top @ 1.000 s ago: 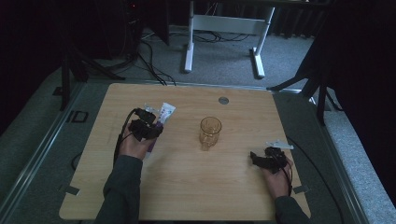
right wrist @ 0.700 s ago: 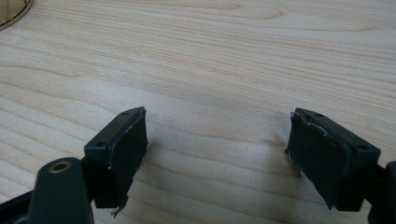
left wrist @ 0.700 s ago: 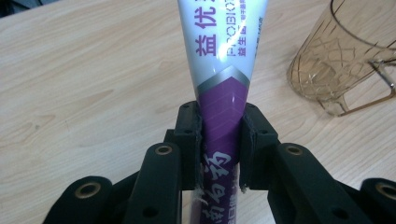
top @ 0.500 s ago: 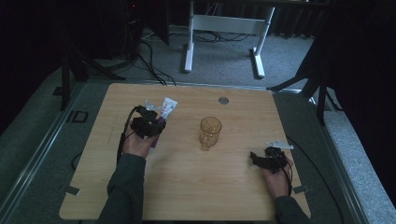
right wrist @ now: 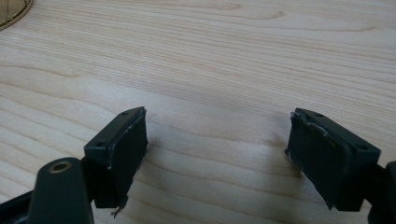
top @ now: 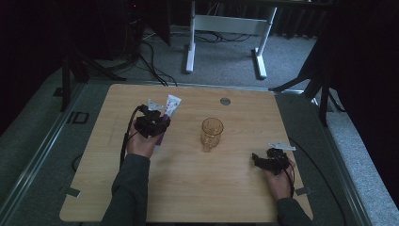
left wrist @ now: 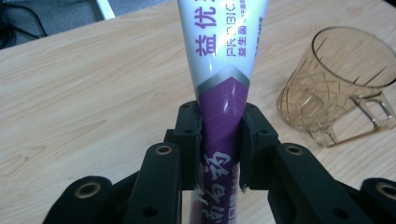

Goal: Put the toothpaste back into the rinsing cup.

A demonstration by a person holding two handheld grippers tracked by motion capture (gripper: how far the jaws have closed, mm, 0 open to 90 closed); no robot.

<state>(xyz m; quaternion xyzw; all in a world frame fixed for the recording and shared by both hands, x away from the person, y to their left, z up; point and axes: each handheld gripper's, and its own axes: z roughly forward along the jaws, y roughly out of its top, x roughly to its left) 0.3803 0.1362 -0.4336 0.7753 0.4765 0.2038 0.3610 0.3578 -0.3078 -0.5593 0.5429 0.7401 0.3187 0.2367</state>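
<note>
A white and purple toothpaste tube (left wrist: 224,46) stands pinched at its purple part between the pads of my left gripper (left wrist: 219,126). In the high view that left gripper (top: 156,121) is at the table's left, with the tube (top: 172,105) pointing away from me. An amber clear plastic mug (top: 211,133) stands at the middle of the table, to the right of the tube; it also shows in the left gripper view as the mug (left wrist: 336,88). My right gripper (top: 259,160) rests near the right front edge. Its jaws (right wrist: 217,144) stand wide apart over bare wood.
The wooden table (top: 188,188) has a round grey grommet (top: 225,101) near its far edge. A white desk frame (top: 226,23) and cables lie on the carpet beyond. The mug's rim (right wrist: 11,9) peeks in at the right gripper view's top left.
My left gripper has shifted slightly right and away from me with the tube in it. The right hand and the mug have stayed where they were.
</note>
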